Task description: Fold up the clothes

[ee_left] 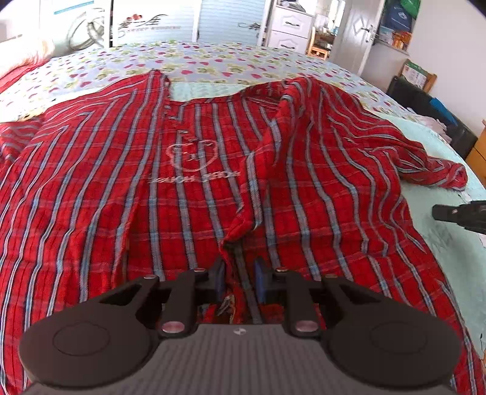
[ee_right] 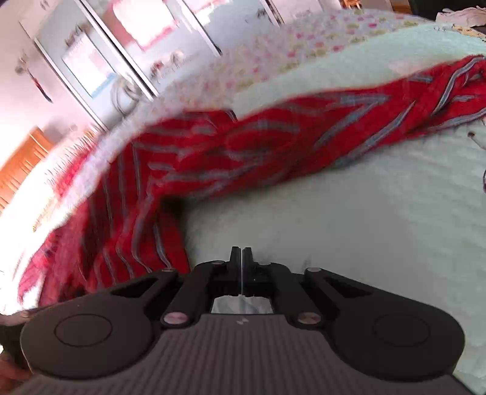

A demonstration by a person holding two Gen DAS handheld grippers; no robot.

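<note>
A red plaid shirt (ee_left: pixel 212 182) with a bear outline on its chest lies spread, front open, across the bed. My left gripper (ee_left: pixel 240 273) sits low over the shirt's near hem. Its jaws stand a little apart and a ridge of the front edge runs between the fingers (ee_left: pixel 219 275). One sleeve (ee_left: pixel 440 173) trails off to the right. In the right wrist view the shirt (ee_right: pixel 243 145) is blurred, up and to the left. My right gripper (ee_right: pixel 242 255) is shut with nothing in it, over bare pale green cover. It also shows as the right gripper's black tip (ee_left: pixel 452 212).
The bed carries a pale green cover (ee_right: pixel 364 212) and a floral sheet (ee_left: pixel 212 60) further back. White drawers (ee_left: pixel 288 27) and a door (ee_left: pixel 361 33) stand behind it. Black bags (ee_left: pixel 425 103) sit by the bed's right side. Red bedding (ee_left: pixel 12 82) lies far left.
</note>
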